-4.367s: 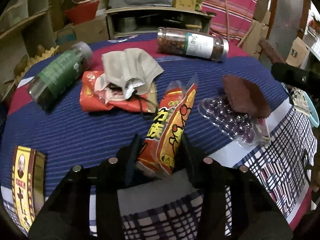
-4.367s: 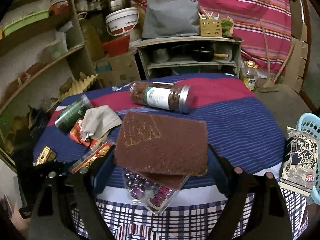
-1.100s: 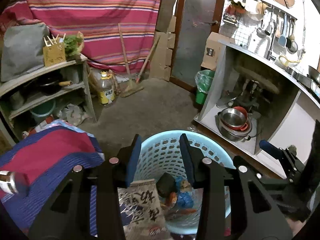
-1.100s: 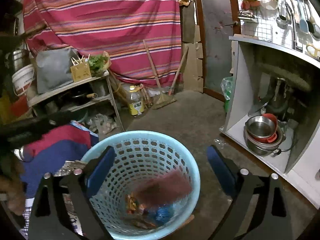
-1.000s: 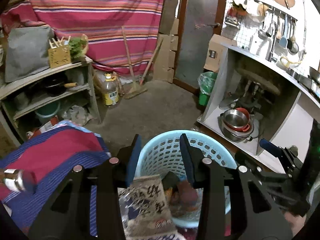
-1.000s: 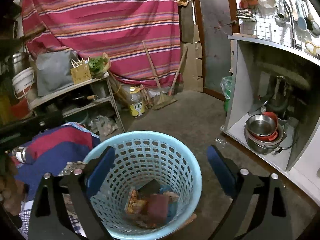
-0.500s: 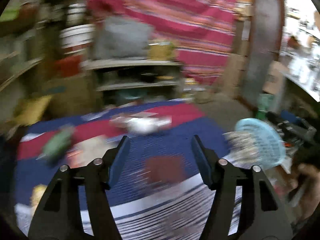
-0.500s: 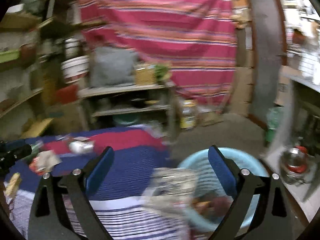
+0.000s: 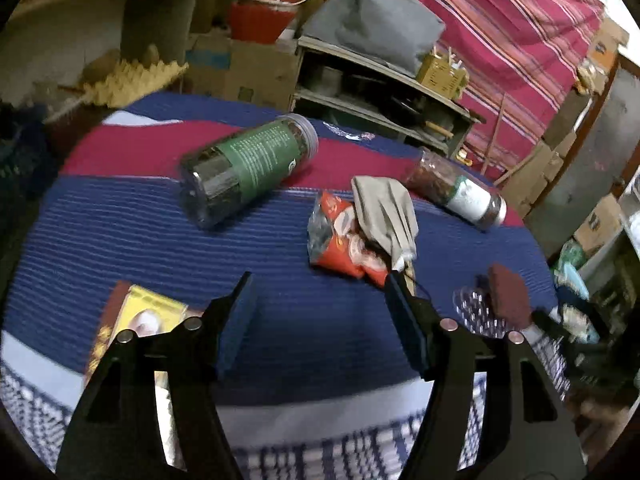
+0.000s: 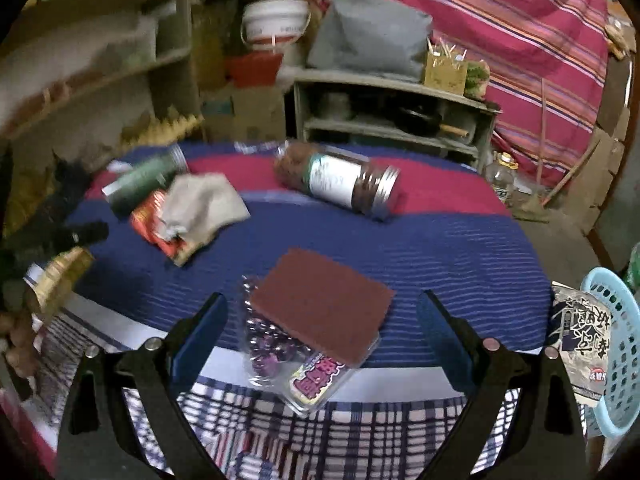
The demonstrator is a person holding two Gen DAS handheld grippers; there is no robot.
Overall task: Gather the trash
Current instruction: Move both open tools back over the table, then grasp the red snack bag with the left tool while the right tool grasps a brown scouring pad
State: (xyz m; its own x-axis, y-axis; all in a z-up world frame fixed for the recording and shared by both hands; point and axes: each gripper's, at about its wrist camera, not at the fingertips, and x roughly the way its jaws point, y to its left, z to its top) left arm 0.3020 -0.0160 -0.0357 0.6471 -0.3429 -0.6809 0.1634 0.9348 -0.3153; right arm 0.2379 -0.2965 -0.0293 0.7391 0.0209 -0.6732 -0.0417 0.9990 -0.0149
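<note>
My left gripper [image 9: 318, 280] is open and empty over the blue striped tablecloth [image 9: 120, 240]. Just beyond its right finger lies a red snack wrapper [image 9: 340, 240] with a grey face mask [image 9: 384, 216] on top. A yellow box [image 9: 136, 320] sits by its left finger. My right gripper [image 10: 322, 296] is open, low over a brown scouring pad [image 10: 320, 304] that rests on a clear plastic blister tray [image 10: 304, 372]; neither pad touches them. The light blue basket [image 10: 616, 352] stands at the right edge with a printed packet [image 10: 576, 336] against its rim.
Two jars lie on their sides on the table, one with a green label [image 9: 248, 164] and one with a white label [image 9: 456, 192]. Shelves, boxes and a white bucket [image 10: 276, 24] crowd the space behind. A hand [image 10: 16, 340] shows at the left edge.
Both grippers have swung from above the blue basket back over the table. The wrapper and the pad they carried are gone from their jaws. The left jaws stand wider.
</note>
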